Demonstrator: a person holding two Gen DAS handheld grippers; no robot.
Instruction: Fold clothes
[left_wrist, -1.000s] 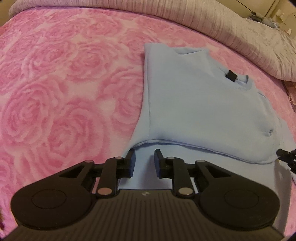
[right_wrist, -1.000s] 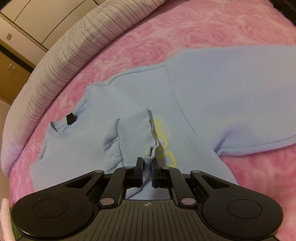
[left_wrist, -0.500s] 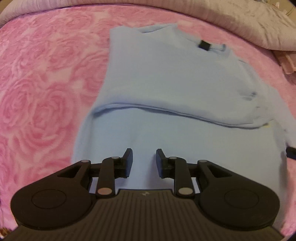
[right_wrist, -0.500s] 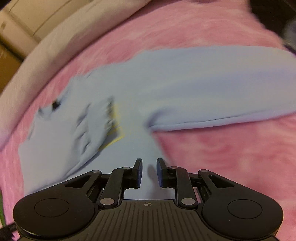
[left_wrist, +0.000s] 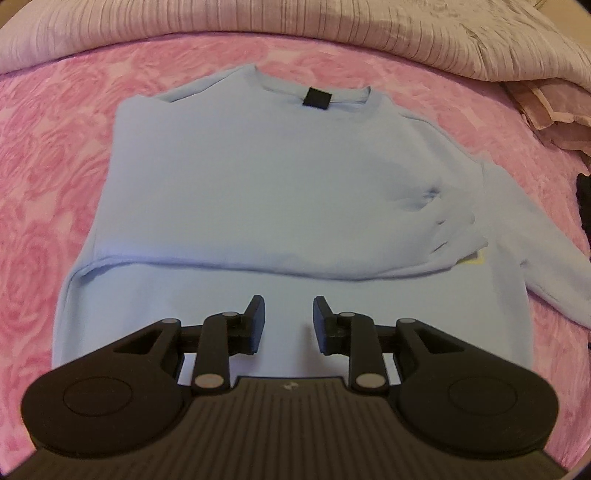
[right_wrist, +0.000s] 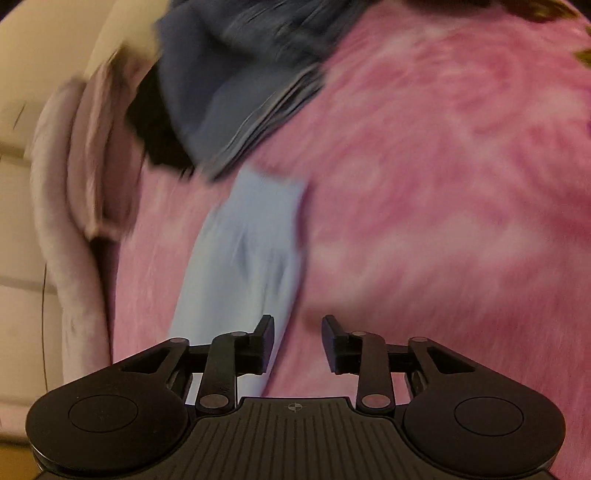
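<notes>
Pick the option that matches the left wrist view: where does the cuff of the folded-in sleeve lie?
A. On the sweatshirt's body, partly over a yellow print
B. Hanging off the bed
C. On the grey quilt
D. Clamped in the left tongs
A. The cuff rests on the light blue sweatshirt, with a bit of yellow print showing at its edge; the left tongs are open and hold nothing.

the sweatshirt (left_wrist: 258, 184) was seen as smooth matt cloth, the bedspread (left_wrist: 44, 155) as soft plush, the left tool (left_wrist: 288, 325) as matt black plastic.
</notes>
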